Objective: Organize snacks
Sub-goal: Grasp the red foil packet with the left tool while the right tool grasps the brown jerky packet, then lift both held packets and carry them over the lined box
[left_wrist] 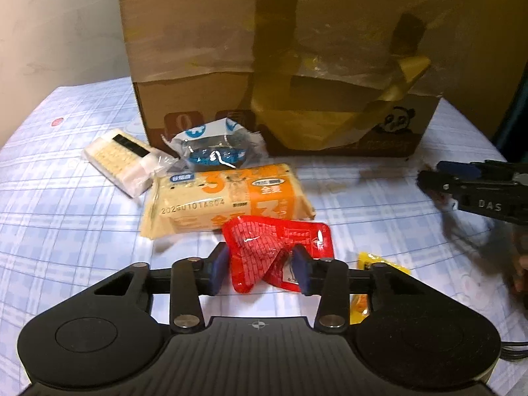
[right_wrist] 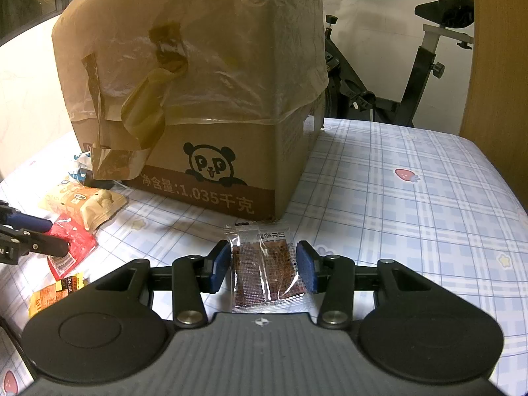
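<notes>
Cardboard box [left_wrist: 283, 66] fills upper frame, on checked cloth [left_wrist: 66, 198]. Orange cracker pack [left_wrist: 227, 198] at centre, just below box. Left gripper [left_wrist: 260, 270] pinching crumpled red packet [left_wrist: 264, 247], lower centre. Right gripper [right_wrist: 264, 269] clamped on clear brown-snack sachet [right_wrist: 264, 264], lower centre.
</notes>
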`<state>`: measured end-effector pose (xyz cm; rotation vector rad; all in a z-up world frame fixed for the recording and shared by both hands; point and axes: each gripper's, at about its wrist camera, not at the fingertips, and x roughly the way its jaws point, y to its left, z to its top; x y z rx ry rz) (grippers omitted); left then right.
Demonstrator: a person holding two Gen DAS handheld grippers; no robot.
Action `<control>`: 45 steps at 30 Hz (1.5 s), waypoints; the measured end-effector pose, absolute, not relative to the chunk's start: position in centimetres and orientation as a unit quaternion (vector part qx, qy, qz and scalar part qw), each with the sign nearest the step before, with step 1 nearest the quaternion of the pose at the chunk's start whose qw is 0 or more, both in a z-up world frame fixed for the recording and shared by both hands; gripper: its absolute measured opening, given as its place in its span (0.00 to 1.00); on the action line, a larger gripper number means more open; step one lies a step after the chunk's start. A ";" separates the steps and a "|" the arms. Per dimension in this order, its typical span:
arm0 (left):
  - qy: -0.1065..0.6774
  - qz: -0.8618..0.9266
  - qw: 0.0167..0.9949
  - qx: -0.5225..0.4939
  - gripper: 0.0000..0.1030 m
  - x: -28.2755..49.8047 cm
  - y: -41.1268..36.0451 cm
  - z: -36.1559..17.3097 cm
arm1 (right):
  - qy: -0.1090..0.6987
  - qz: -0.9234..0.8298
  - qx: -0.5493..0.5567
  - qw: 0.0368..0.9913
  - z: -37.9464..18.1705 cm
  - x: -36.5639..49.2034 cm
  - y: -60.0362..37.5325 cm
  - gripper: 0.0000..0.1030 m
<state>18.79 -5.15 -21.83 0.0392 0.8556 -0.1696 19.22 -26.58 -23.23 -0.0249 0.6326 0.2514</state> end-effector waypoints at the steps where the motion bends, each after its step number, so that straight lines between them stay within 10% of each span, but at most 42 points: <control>1: 0.412 -0.085 0.907 0.020 0.40 18.7 -5.2 -21.7 | 0.310 0.123 -0.012 0.943 -23.2 19.2 -26.6 0.46; 33: 0.325 -0.106 0.940 -0.010 0.39 15.0 -2.0 -17.7 | 0.282 0.075 0.003 0.956 -22.1 17.5 -27.3 0.44; 45: 0.203 -0.166 0.965 -0.015 0.40 15.7 -1.0 -8.3 | 0.133 0.125 0.000 0.983 -9.1 13.1 -26.4 0.44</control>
